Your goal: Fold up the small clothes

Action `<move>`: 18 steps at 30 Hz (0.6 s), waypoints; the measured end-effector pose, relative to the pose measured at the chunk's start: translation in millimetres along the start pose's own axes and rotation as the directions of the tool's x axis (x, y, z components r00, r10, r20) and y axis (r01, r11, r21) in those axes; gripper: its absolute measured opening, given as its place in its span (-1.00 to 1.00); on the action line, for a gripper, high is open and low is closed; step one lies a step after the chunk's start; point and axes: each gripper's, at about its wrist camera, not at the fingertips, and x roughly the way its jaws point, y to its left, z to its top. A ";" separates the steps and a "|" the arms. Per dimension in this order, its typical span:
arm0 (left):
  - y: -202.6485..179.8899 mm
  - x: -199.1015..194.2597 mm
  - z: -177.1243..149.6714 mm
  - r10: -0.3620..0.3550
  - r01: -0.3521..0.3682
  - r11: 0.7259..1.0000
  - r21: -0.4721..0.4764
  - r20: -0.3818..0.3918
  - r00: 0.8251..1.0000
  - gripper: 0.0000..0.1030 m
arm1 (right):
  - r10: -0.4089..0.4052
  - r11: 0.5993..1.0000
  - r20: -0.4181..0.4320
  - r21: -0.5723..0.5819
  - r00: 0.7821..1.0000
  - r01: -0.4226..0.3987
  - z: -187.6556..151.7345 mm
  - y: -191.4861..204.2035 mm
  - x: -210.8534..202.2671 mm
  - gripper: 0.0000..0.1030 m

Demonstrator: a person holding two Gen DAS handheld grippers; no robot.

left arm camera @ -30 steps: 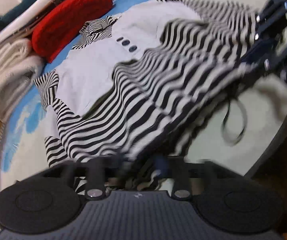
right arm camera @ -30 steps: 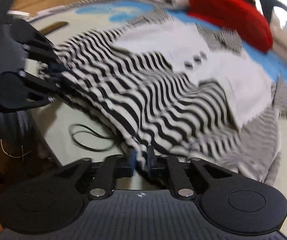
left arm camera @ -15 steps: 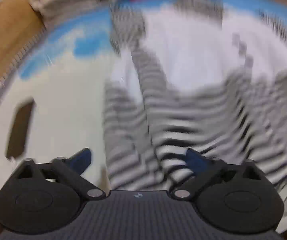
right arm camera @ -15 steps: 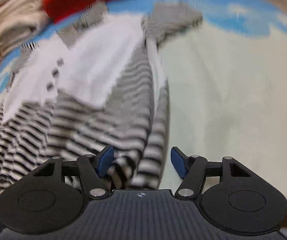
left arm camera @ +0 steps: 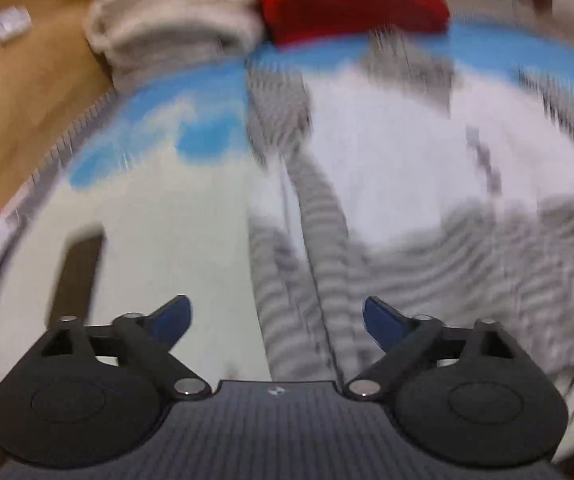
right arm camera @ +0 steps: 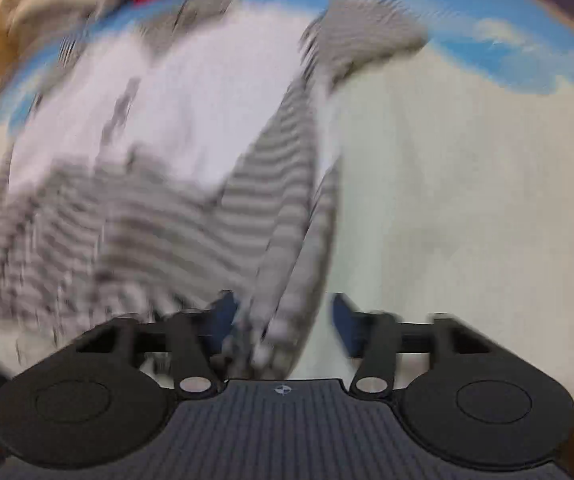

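Note:
A small garment with black and white stripes and a white front panel (left arm camera: 387,168) lies on the pale mat, its striped lower half folded up over the white part. It also shows in the right wrist view (right arm camera: 191,128). My left gripper (left arm camera: 277,320) is open over the garment's left striped edge. My right gripper (right arm camera: 283,316) is open with the garment's right striped edge lying between its fingers. Both views are blurred.
A red cushion (left arm camera: 351,0) and a pile of beige folded cloth (left arm camera: 175,28) lie at the far edge of the blue and pale mat (left arm camera: 159,216). A dark flat object (left arm camera: 75,272) lies on the mat at the left. Wooden floor (left arm camera: 19,80) lies beyond.
Both grippers let go of the striped hem and opened. They swung apart to the garment's left and right sides. The hem now lies folded over the white front.

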 end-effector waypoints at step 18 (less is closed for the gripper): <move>99.7 292.2 262.9 0.121 -0.135 0.838 -0.529 -0.061 0.991 0.87 | -0.055 0.969 0.074 0.245 0.996 0.035 107.8 12.4 111.5 0.36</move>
